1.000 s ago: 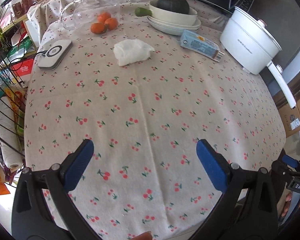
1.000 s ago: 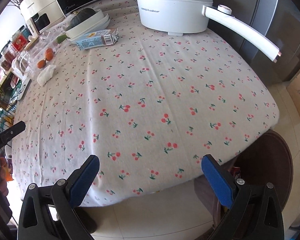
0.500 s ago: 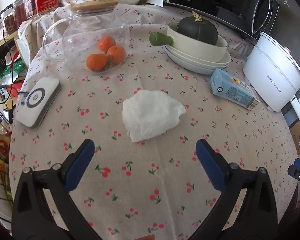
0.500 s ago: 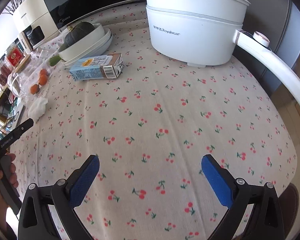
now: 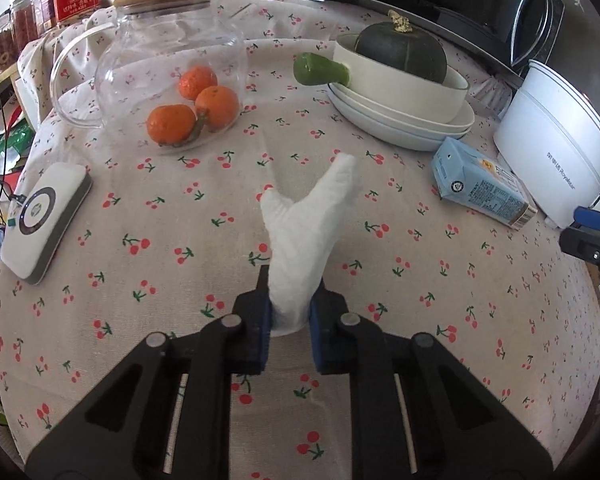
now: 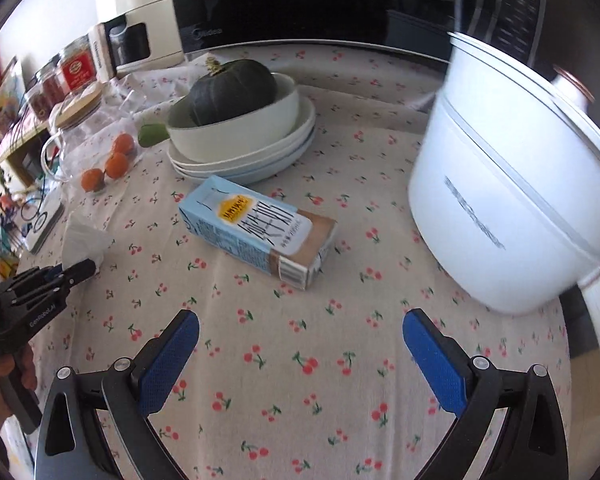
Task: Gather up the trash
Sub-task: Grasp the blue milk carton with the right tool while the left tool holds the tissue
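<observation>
The left tool (image 5: 288, 316) pinched the soft, light tissue (image 5: 308, 236) by its base; the right tool (image 6: 300, 344) gaped before the stiff carton (image 6: 256, 232).

Soft daylight fills the room, bright and even, strongest toward the left. Shadows on the cherry-print cloth (image 5: 420, 280) are faint; the crumpled tissue (image 5: 308, 240) is almost blown out to plain white. The glass jar (image 5: 168, 56) catches pale reflections, and the dark microwave door (image 6: 300, 0) mirrors a dim silhouette. Both fisheye views bend straight lines hard and fall to black at the corners. The left wrist view is sharp; the right is smeared by motion, worst on the white pot (image 6: 512, 208), whose lettering blurs.
</observation>
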